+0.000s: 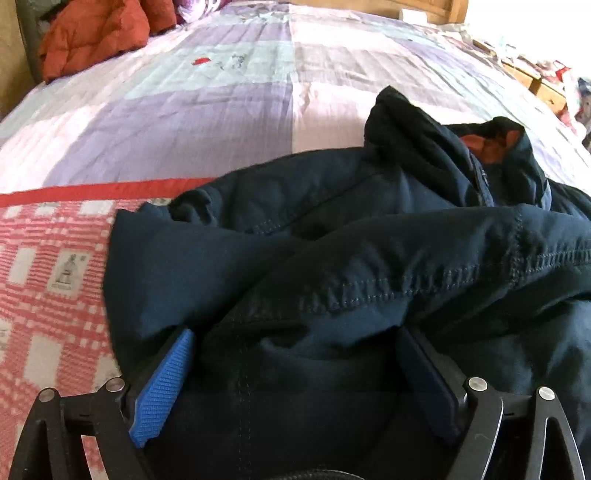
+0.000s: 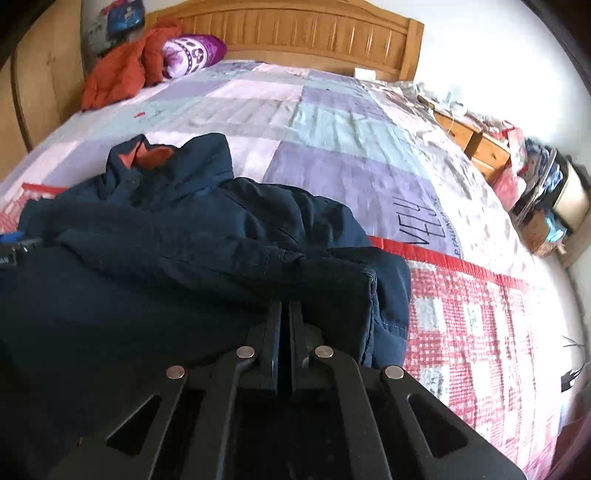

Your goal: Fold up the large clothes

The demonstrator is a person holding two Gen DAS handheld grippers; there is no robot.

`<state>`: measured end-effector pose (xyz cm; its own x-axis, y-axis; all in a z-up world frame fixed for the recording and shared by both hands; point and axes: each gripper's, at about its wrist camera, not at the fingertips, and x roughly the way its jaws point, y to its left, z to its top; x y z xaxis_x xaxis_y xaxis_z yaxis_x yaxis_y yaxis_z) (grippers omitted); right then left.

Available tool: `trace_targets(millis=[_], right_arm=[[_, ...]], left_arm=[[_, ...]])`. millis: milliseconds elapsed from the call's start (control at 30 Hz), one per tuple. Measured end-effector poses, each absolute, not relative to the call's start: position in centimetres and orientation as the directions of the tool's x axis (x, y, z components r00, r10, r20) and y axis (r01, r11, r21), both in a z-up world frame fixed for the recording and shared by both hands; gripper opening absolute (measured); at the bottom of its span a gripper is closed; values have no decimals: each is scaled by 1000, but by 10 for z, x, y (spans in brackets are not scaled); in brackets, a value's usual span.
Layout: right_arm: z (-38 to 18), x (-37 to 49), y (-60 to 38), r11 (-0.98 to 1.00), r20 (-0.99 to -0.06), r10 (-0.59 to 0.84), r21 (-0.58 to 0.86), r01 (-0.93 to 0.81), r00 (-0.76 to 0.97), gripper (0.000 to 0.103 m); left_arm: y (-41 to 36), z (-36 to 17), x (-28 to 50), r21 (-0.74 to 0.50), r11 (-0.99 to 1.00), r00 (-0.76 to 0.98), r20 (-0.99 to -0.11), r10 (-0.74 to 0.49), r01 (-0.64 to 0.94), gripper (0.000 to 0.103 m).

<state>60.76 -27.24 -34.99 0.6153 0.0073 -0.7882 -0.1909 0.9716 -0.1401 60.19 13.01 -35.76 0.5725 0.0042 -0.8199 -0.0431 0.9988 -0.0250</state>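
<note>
With my right gripper [image 2: 283, 314] clamped shut at the navy jacket [image 2: 192, 236] hem and my left gripper [image 1: 295, 354] gaping over it, mid-fold, I judge I must next pinch left, then lift toward its collar [image 2: 155, 155].

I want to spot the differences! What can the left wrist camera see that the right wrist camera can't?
Only the left wrist view shows the left tool clearly, its blue fingers spread wide around a fold of the navy jacket.

Only the right wrist view shows the right tool, shut with jacket cloth at its tips, the wooden headboard and the purple pillow.

Both show the jacket, the patchwork bedcover and the orange garment.
</note>
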Motion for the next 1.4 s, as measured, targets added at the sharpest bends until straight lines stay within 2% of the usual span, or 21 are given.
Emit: trace_targets(millis=[100,167,200,233,267,300,367,400,533,700,1100,1300,1400], right_arm=[[-338,589,-247,956,-744,-74,-241,-164,664,10],[-327,572,-229,965,-725,-8,-185,-185,689,10],[-324,560,-209,961,-713,36,-168,-220,701,17],[-324,549,-193,953,-708,68,-162,-255,703,40],[-325,542,-178,943,-708,96,-160,-291,700,57],[-330,532,-158,925,-712,134,-159,-344,689,79],[-343,523,-142,892,-718,128,-219,-396,684,81],[-356,525,-144,882,-740,79,-260,-392,668,81],[-371,536,-217,944,-791,49,-162,-287,609,80],[-369,547,-224,937,-826,64,-144,-319,560,78],[-370,547,-223,945,-826,48,-144,-293,562,78],[-350,522,-247,939,-794,89,-135,-317,602,78],[-340,501,-270,945,-777,32,-181,-272,629,78]], left_arm=[[118,-332,573,-20,1000,641,-767,-2,-20,91],[102,-318,547,-26,999,689,-724,-47,42,91],[95,-317,538,-17,997,697,-714,-62,71,91],[87,-318,531,-11,995,697,-713,-80,103,91],[79,-324,525,-2,992,682,-726,-89,128,91],[76,-333,525,15,991,659,-748,-79,135,91],[83,-352,523,3,993,638,-767,-76,121,94],[90,-354,524,-17,994,637,-766,-82,108,98],[105,-356,528,-35,996,615,-785,-79,83,100],[101,-356,528,-19,997,601,-797,-58,71,100],[104,-355,527,-12,999,591,-806,-38,48,100],[128,-340,494,-31,999,623,-782,-33,15,100],[144,-338,467,-16,1000,619,-785,4,-27,99]])
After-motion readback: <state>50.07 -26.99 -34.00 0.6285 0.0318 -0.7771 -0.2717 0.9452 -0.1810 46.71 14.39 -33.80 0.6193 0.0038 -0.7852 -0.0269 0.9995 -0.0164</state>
